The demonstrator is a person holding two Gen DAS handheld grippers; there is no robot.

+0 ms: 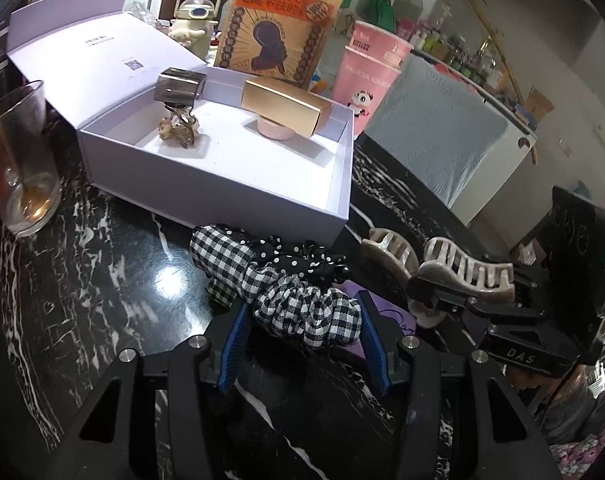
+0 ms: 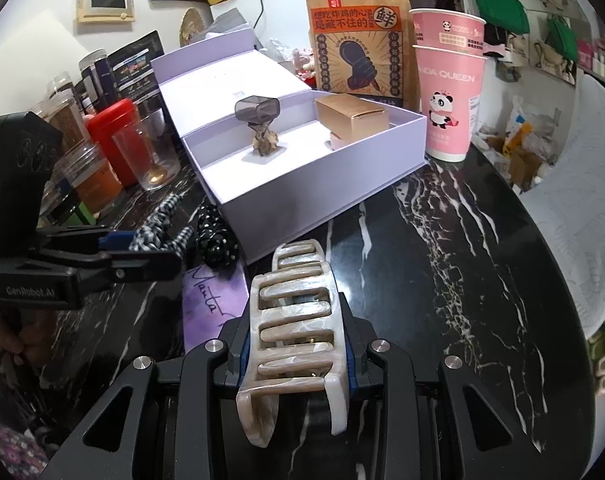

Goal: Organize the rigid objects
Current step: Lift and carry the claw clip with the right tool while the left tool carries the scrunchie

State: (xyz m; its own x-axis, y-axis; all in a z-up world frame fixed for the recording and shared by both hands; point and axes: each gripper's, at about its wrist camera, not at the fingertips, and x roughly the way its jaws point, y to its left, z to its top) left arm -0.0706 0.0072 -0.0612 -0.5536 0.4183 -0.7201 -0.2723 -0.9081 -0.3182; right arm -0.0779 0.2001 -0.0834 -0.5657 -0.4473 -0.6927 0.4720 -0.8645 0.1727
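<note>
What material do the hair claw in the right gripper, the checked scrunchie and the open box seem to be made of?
Hair claw: probably hard plastic or acetate, glossy, with pearly beige marbling and rigid teeth.
Checked scrunchie: woven fabric, matte, gathered into soft folds, black and white.
Open box: likely rigid cardboard, smooth pale lilac finish, with sharp straight edges and a hinged lid.

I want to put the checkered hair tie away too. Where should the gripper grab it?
Grab the bunched middle of the checkered scrunchie from above, one finger on each side. It lies flat and soft on the table, so its ruffled bulk squeezes easily. The left gripper already straddles it.
</note>
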